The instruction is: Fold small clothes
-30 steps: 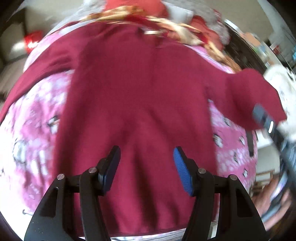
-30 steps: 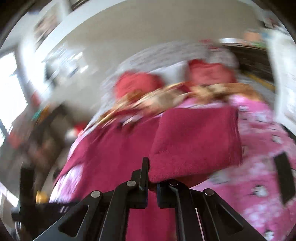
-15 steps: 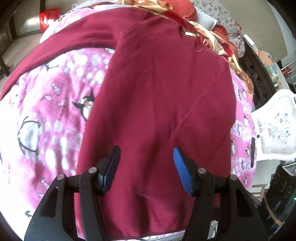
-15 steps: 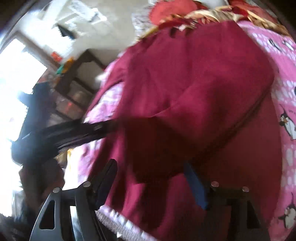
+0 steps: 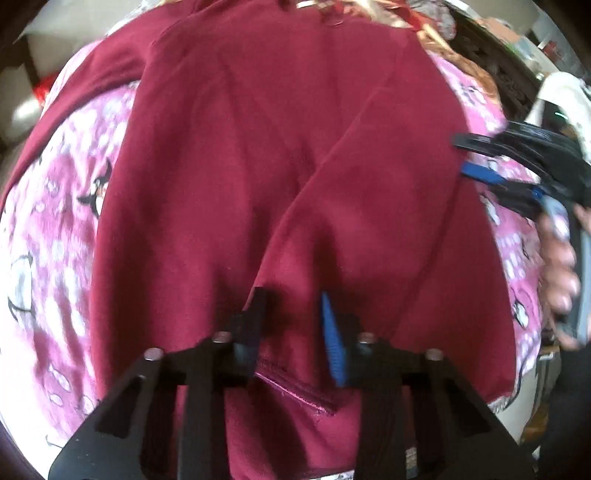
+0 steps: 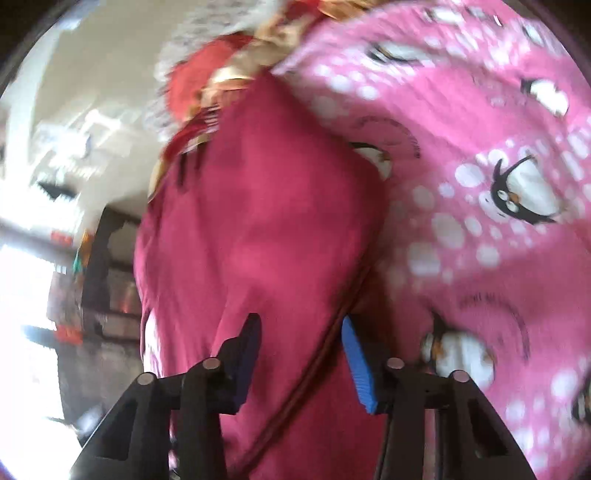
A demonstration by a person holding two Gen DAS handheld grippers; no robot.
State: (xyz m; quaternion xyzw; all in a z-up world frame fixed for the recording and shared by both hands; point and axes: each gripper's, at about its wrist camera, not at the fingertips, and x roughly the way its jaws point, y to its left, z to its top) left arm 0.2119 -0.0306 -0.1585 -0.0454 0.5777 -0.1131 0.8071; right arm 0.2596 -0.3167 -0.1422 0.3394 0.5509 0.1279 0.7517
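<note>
A dark red long-sleeved sweater [image 5: 280, 155] lies spread on a pink penguin-print blanket [image 5: 55, 236]. Its right sleeve [image 5: 369, 221] is folded in across the body; its left sleeve [image 5: 85, 96] still stretches out to the left. My left gripper [image 5: 293, 317] hovers open over the lower hem, holding nothing. My right gripper [image 6: 301, 343] is open over the sweater's right edge [image 6: 258, 229]; it also shows at the right of the left wrist view [image 5: 469, 155], held in a hand.
A heap of red, gold and grey cloth [image 5: 417, 18] lies beyond the collar. A white chair [image 5: 561, 92] stands right of the bed. Dark furniture and a bright window [image 6: 33, 295] are on the left in the right wrist view.
My right gripper carried the right sleeve across the body, let go of it and drew back to the right edge. My left gripper's jaws narrowed and it moved closer to the hem.
</note>
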